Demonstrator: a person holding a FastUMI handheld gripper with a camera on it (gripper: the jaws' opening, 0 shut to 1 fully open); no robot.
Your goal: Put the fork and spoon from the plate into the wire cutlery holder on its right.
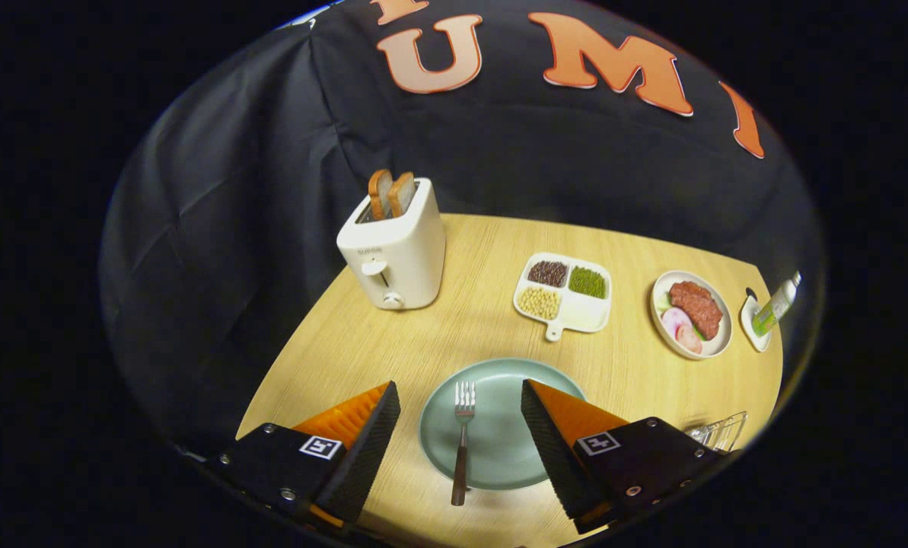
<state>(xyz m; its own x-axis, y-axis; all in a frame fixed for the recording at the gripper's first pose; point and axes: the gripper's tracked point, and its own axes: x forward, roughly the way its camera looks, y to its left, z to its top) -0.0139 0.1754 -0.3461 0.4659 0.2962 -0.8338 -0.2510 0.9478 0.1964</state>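
Observation:
A fork (462, 441) with a dark wooden handle lies on a round green plate (495, 380), tines pointing away from me and the handle end hanging over the plate's near rim. My gripper (460, 396) hovers open above the plate, the fork lying between the two fingers without touching either. The right finger covers part of the plate's right side. The wire cutlery holder (720, 431) peeks out just right of the right finger, mostly hidden by it.
Beyond the plate on the wooden table stand a white toaster (393, 255) with two bread slices, a white divided dish (564, 295) of beans, a white plate (691, 313) with meat and vegetables, and a small dish (753, 323) holding a tilted bottle (778, 303) at the far right.

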